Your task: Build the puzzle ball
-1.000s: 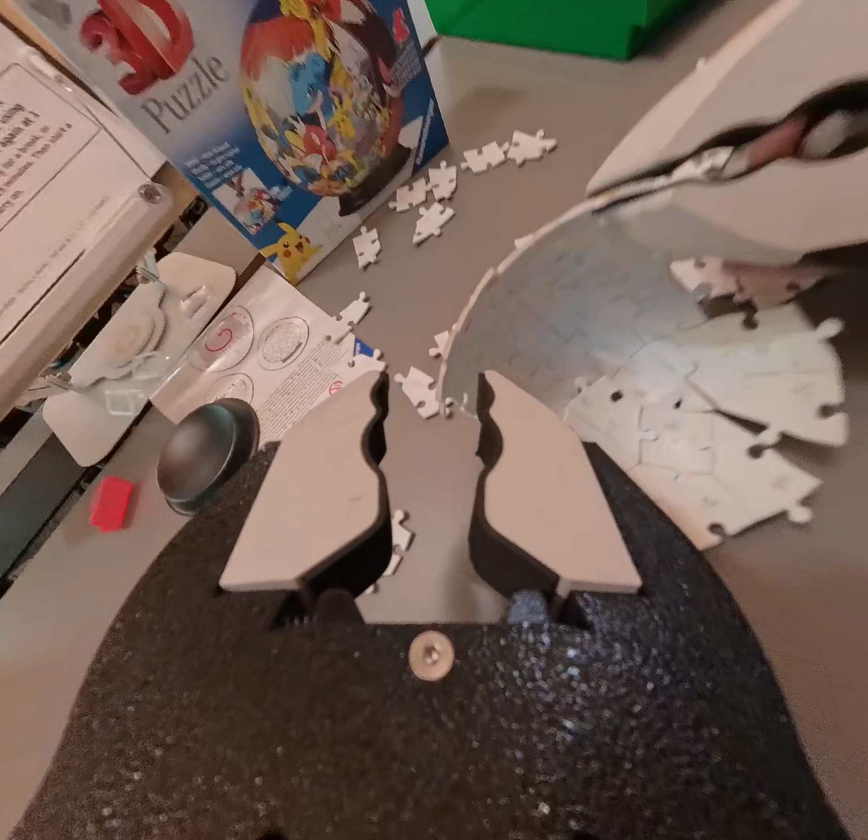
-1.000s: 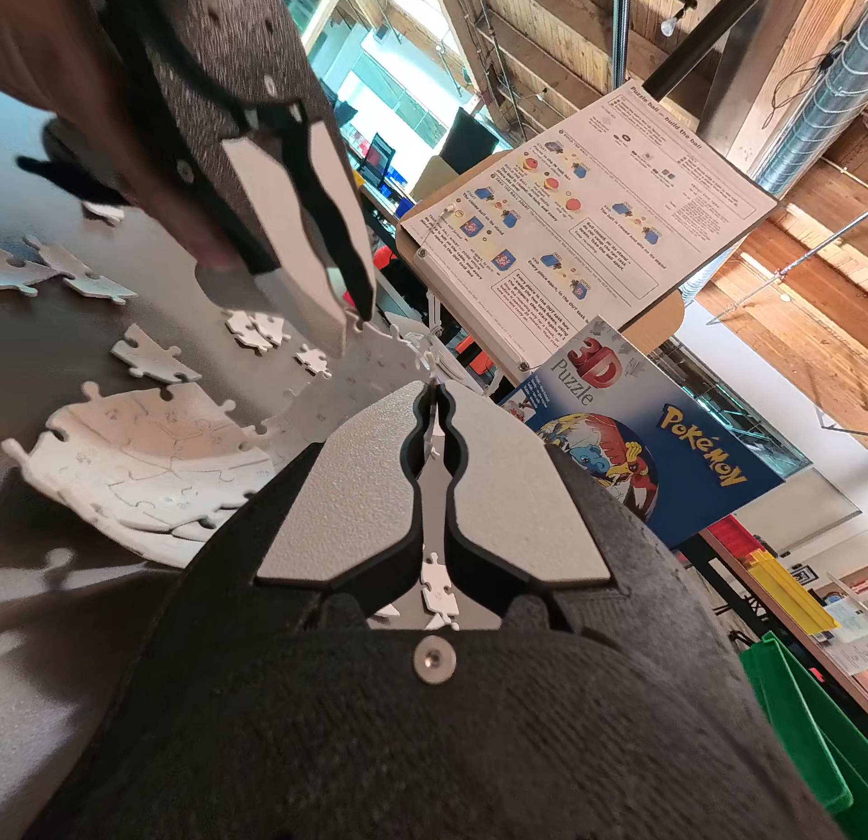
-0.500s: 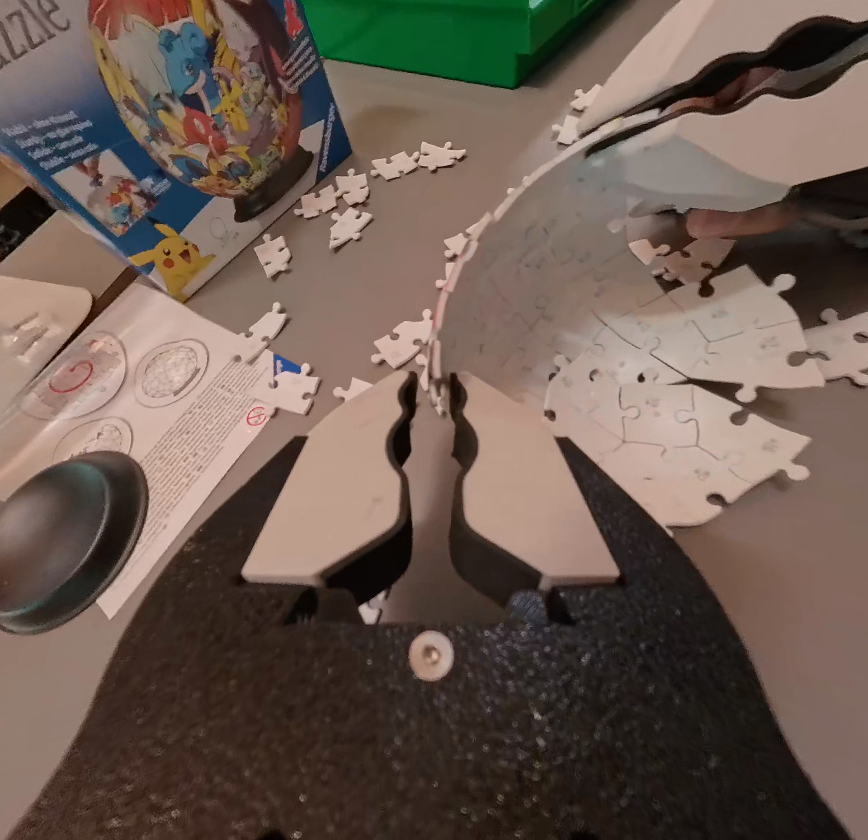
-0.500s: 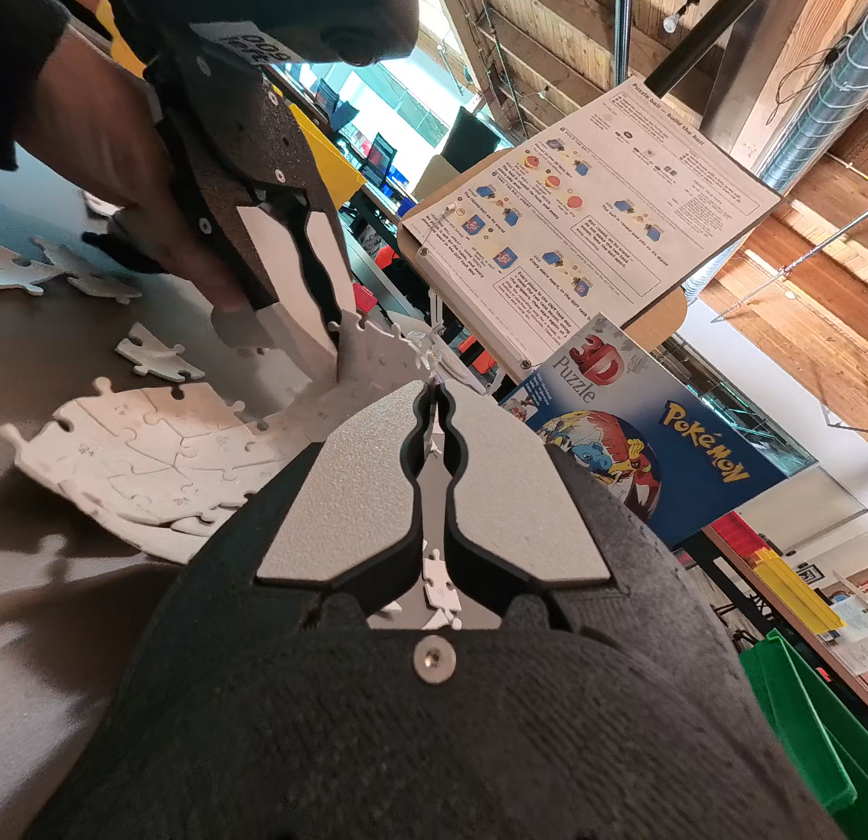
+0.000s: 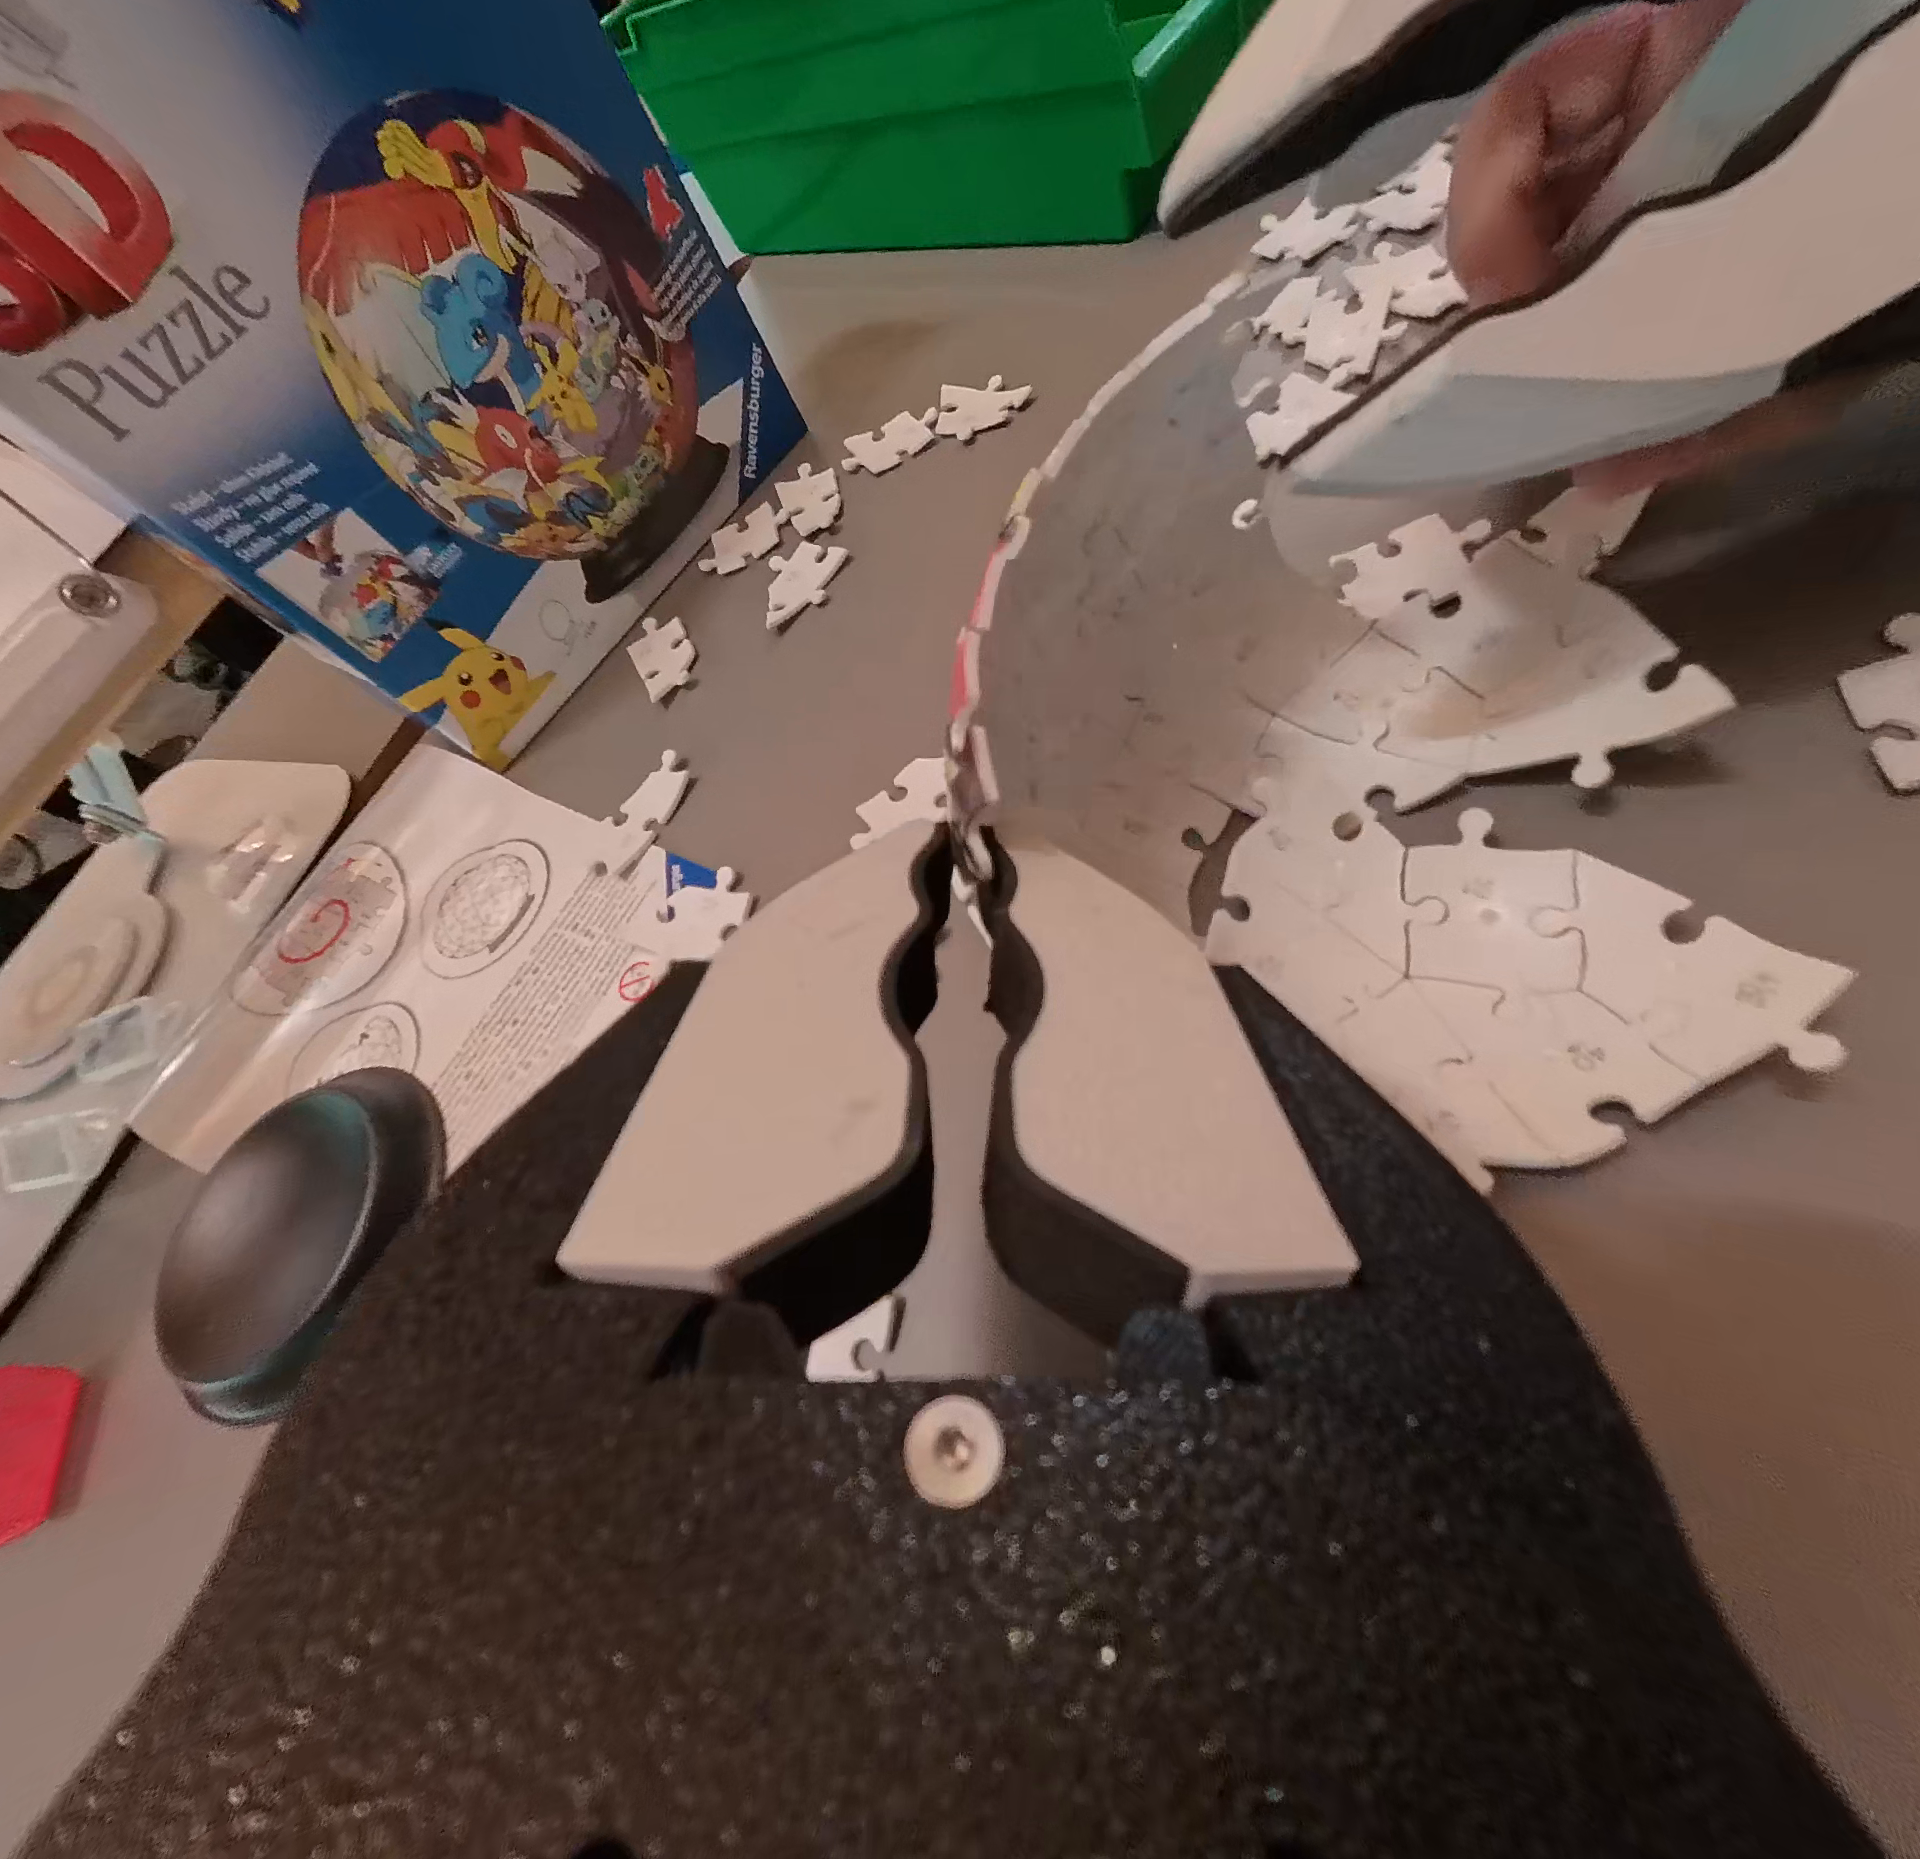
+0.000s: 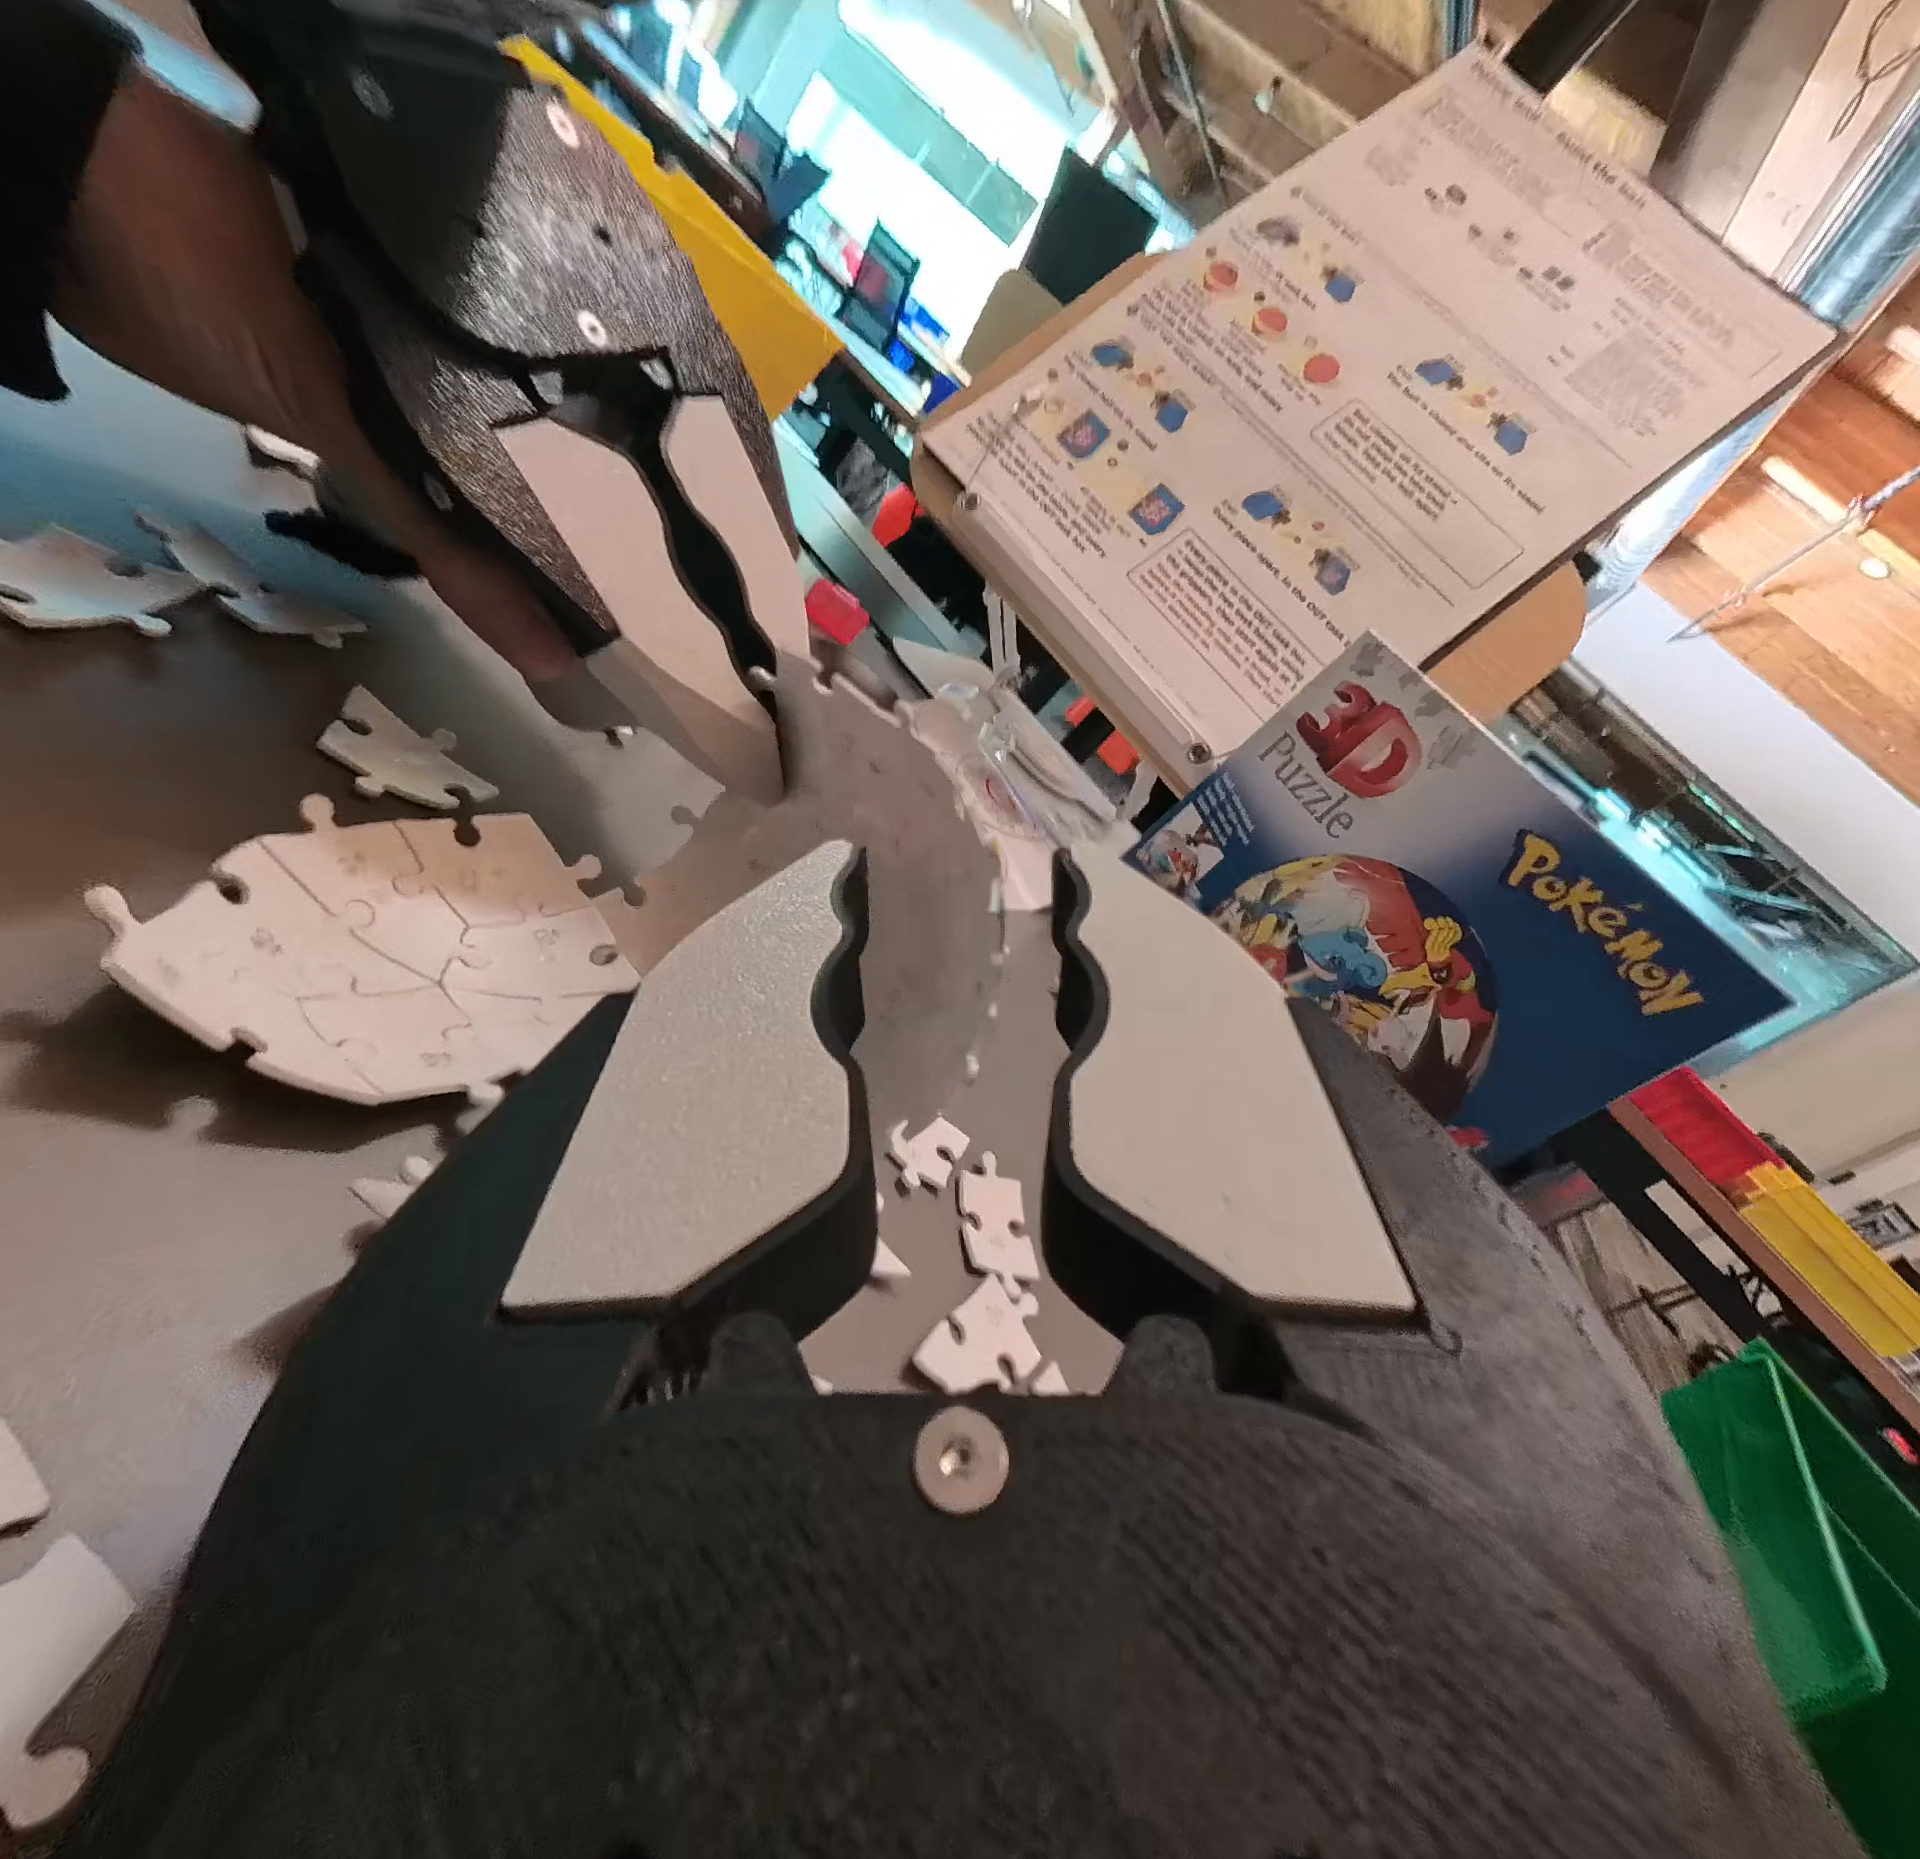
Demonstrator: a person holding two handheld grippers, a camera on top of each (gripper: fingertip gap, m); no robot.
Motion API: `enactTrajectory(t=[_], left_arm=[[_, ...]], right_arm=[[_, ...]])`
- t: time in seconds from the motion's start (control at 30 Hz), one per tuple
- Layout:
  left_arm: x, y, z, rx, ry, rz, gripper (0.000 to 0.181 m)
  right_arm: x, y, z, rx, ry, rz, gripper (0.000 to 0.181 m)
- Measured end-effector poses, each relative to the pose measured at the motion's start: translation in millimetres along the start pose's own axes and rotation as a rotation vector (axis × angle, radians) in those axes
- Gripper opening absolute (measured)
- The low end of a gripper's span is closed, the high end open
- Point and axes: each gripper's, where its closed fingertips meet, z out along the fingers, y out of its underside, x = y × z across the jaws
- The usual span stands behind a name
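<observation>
On a grey table [image 5: 862, 666], the left tongs [image 5: 966, 859] pinch the rim of a curved, half-built puzzle ball shell [image 5: 1122, 614]. The right tongs [image 6: 961, 874] are spread, gripping nothing. Assembly seems midway; next likely fetching a loose piece [image 5: 800, 573].

Puzzle box [image 5: 395, 334] top cropped; right claw [image 5: 1455, 282] blurred.

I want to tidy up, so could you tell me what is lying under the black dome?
The black dome rests partly on the printed instruction sheet and partly on the grey table. Whatever lies directly beneath it is hidden.
</observation>
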Motion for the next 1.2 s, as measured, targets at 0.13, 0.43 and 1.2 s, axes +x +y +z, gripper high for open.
enactTrajectory(t=[0.13,0.43,1.2], left_arm=[[-0.2,0.3,-1.1,-0.005,-0.007,0.033,0.004],[-1.9,1.8,-1.1,-0.015,-0.003,0.053,0.005],[60.6,-20.2,-26.5,-0.107,-0.083,0.167,0.024]], right_arm=[[5.3,7.7,2.6,-0.083,-0.023,0.007,0.037],[7.7,11.5,12.2,-0.145,-0.112,-0.085,0.008],[6.3,5.8,10.3,-0.053,0.055,-0.183,0.003]])
